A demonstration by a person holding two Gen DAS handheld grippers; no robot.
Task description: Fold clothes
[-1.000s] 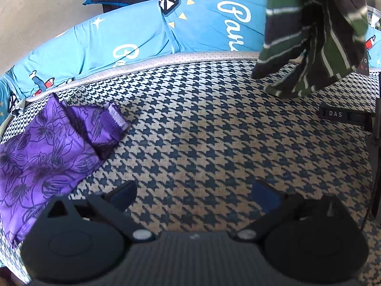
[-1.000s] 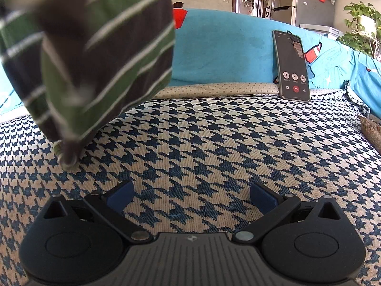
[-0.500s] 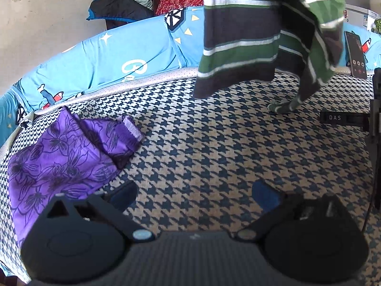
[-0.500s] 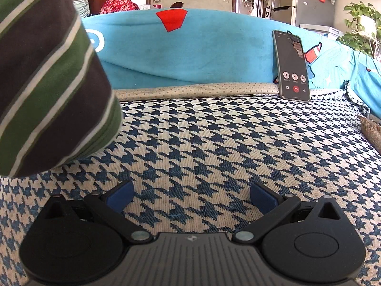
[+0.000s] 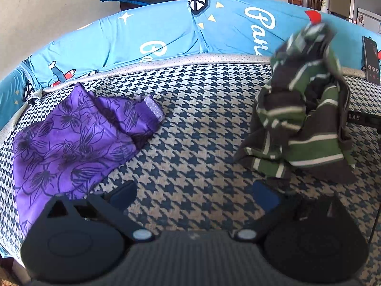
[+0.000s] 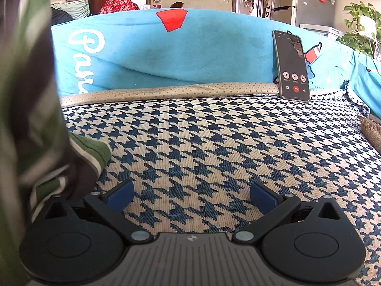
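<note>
Slumping in a blurred heap, green-striped dark shirt (image 5: 302, 124) on houndstooth cover (image 5: 195, 128).

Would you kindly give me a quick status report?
Both grippers, left and right, open, empty. Striped shirt crumpled on sofa. Purple garment lies left. Nothing blocking.

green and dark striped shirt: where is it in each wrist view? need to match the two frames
Left wrist view: the green and dark striped shirt is at right of centre, a bunched, partly blurred heap on the houndstooth sofa cover.
Right wrist view: it fills the left edge, blurred, with a corner on the cover close to the right tool's left finger.
Shared landmark: the black phone propped against the blue backrest.
</note>
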